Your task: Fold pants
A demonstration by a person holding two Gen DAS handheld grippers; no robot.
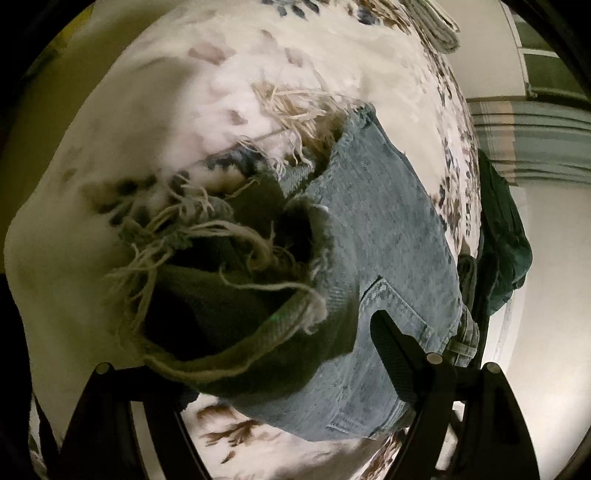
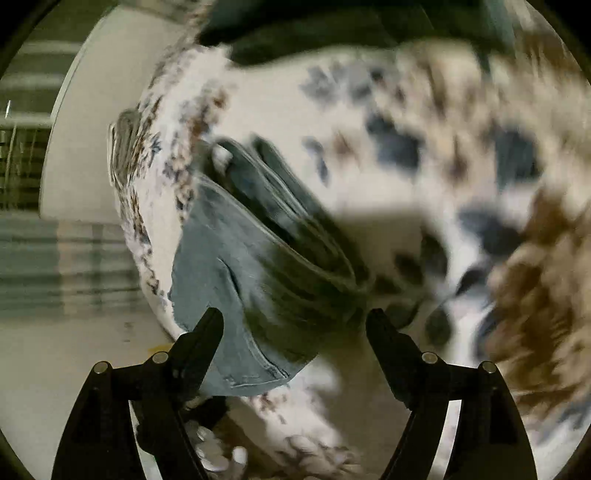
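Note:
Light blue denim pants [image 1: 380,236] with frayed hems [image 1: 221,236] lie on a white bed cover with blue and brown leaf print [image 1: 258,66]. My left gripper [image 1: 266,354] is open, its fingers wide apart around the frayed leg opening; the left finger is hidden under the cloth. In the right wrist view the pants' waistband end [image 2: 258,236] lies between the spread fingers of my open right gripper [image 2: 295,325]. The left fingertip [image 2: 210,325] overlaps the denim; I cannot tell whether it touches. This view is blurred.
A dark green garment [image 1: 506,236] lies at the bed's edge beyond the pants; it also shows at the top of the right wrist view [image 2: 314,33]. A folded grey item [image 1: 439,26] sits at the far end. A pale floor [image 1: 546,332] and a striped rug [image 1: 532,140] lie beside the bed.

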